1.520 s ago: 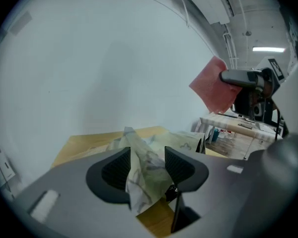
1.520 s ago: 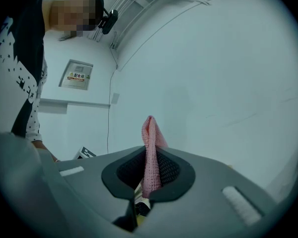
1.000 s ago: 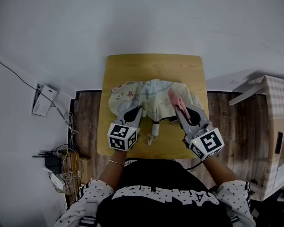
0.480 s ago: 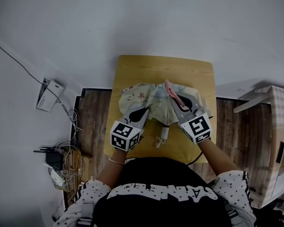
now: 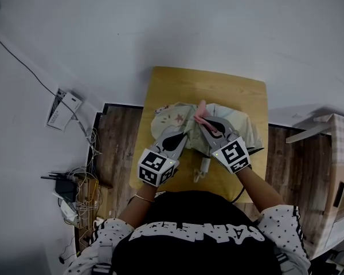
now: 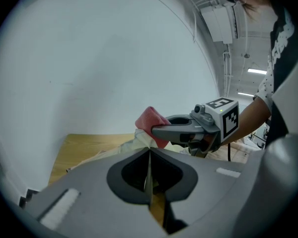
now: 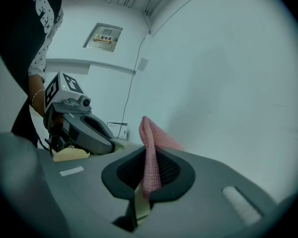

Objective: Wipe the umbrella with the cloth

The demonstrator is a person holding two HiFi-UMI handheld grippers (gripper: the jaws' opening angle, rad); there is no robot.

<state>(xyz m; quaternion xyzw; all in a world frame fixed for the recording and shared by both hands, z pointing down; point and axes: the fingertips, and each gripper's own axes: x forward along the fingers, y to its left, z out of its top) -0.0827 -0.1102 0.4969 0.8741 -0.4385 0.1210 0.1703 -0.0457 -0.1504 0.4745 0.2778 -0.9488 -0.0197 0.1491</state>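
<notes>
Wiping appears in hand: left gripper [image 5: 186,136] pinches the umbrella [image 5: 173,117], right gripper [image 5: 202,121] clamps the cloth [image 7: 150,150]; next, the cloth likely needs dragging across the fabric.

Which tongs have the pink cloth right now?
The right tongs: the pink cloth is pinched between their jaws. The left tongs are shut on the umbrella fabric instead.
</notes>
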